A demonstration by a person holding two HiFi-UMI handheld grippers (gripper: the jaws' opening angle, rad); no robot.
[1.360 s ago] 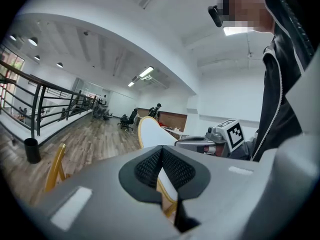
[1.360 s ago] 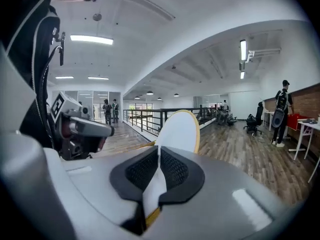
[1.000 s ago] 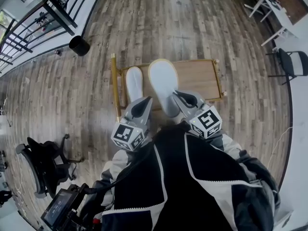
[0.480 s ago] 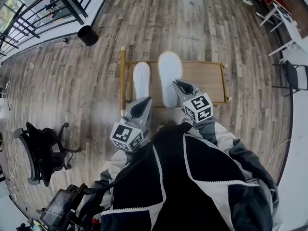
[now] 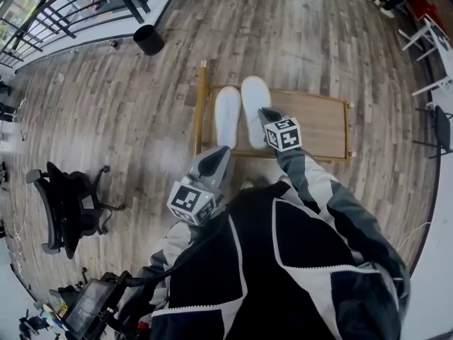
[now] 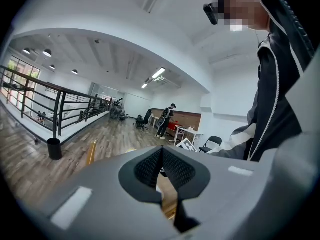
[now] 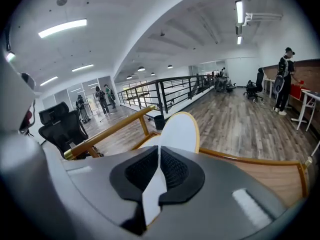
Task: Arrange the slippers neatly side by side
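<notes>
Two white slippers with tan rims are on a low wooden cart (image 5: 318,126). The left slipper (image 5: 228,115) lies flat near the cart's handle. The right slipper (image 5: 255,103) sits close beside it, and my right gripper (image 5: 263,112) is shut on its near end. In the right gripper view that slipper (image 7: 181,130) rises between the pads (image 7: 172,169), tilted up; whether it rests on the cart I cannot tell. My left gripper (image 5: 221,151) hangs short of the cart's near edge, shut and empty. In the left gripper view the left gripper (image 6: 161,159) has its pads pressed together.
The cart's gold handle bar (image 5: 200,108) runs along its left side. A black bin (image 5: 148,40) stands beyond it near a railing (image 5: 71,6). An office chair (image 5: 67,207) is at the left, white tables (image 5: 435,41) at the far right. People stand far off (image 7: 286,79).
My right gripper has sunk and moved away from me with the right slipper, down beside the left one. My left gripper has drifted a little forward, still shut.
</notes>
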